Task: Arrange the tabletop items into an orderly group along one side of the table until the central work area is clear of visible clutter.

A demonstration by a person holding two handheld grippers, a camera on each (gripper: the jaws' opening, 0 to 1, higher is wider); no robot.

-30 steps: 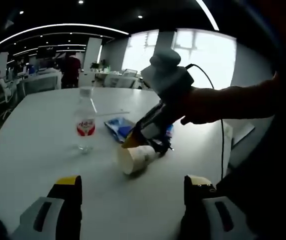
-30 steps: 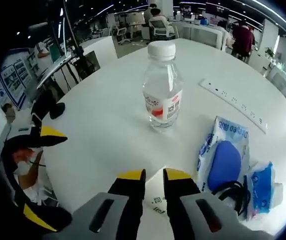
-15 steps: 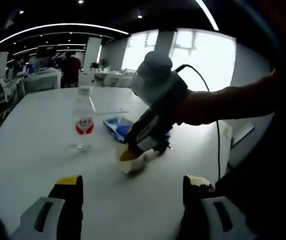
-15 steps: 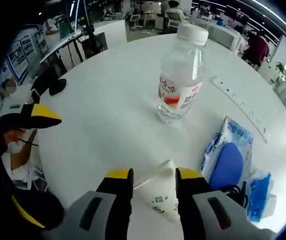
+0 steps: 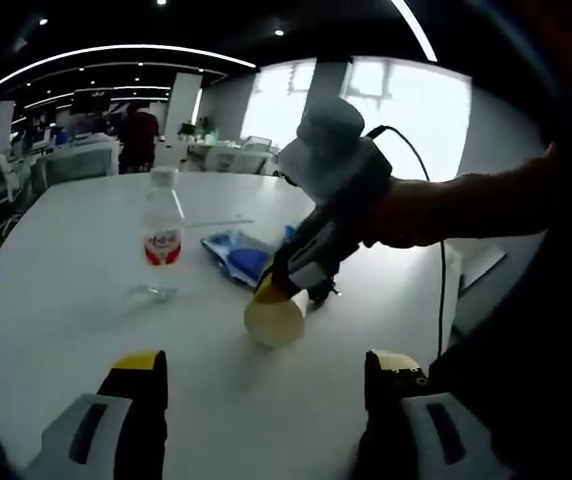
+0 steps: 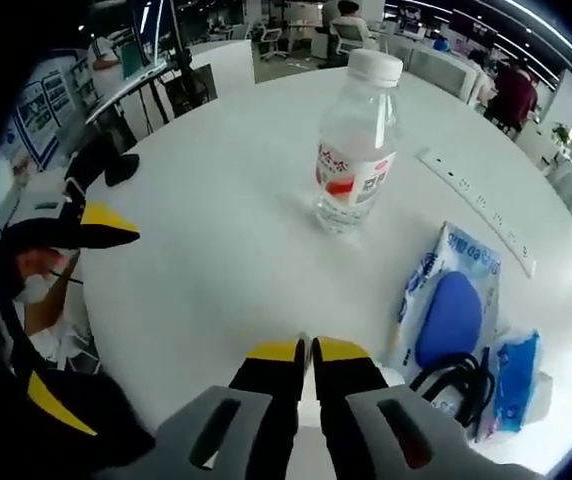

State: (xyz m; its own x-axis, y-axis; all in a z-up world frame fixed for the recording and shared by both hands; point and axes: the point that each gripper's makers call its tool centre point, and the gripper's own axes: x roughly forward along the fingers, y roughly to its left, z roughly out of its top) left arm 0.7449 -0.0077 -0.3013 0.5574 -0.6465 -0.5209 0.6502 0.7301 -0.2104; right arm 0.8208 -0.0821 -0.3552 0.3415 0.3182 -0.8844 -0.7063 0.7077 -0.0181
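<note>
The round white table [image 5: 66, 300] has a smooth, matte top and serves as the landmark for everything here. On it stand or lie four loose things, plus one long white power strip [image 6: 476, 212] along its far part.

One clear plastic water bottle [image 6: 357, 141] stands upright near the table's middle, ribbed at the base, with a white cap and a red and white label. In the left gripper view the same bottle [image 5: 162, 235] stands beyond the cup.

One flat blue and white plastic pack [image 6: 449, 315] lies on the table to the right of the bottle; a second, crinkled blue pack [image 6: 519, 380] lies just beside it, cut off at the view's edge. A black cable loop [image 6: 456, 385] rests against them; where it ends is hard to make out.

One white paper cup [image 5: 276, 318] lies on its side on the table, its open mouth facing the camera.

The right gripper [image 5: 284, 290], held by a person's hand, pinches the cup's rim; in its own view the yellow-tipped jaws [image 6: 306, 352] are closed with a thin sliver of white cup wall between them, the cup's body hidden beneath.

The left gripper [image 5: 266, 365] hangs over the table's near edge with its jaws spread wide, holding nothing.
</note>
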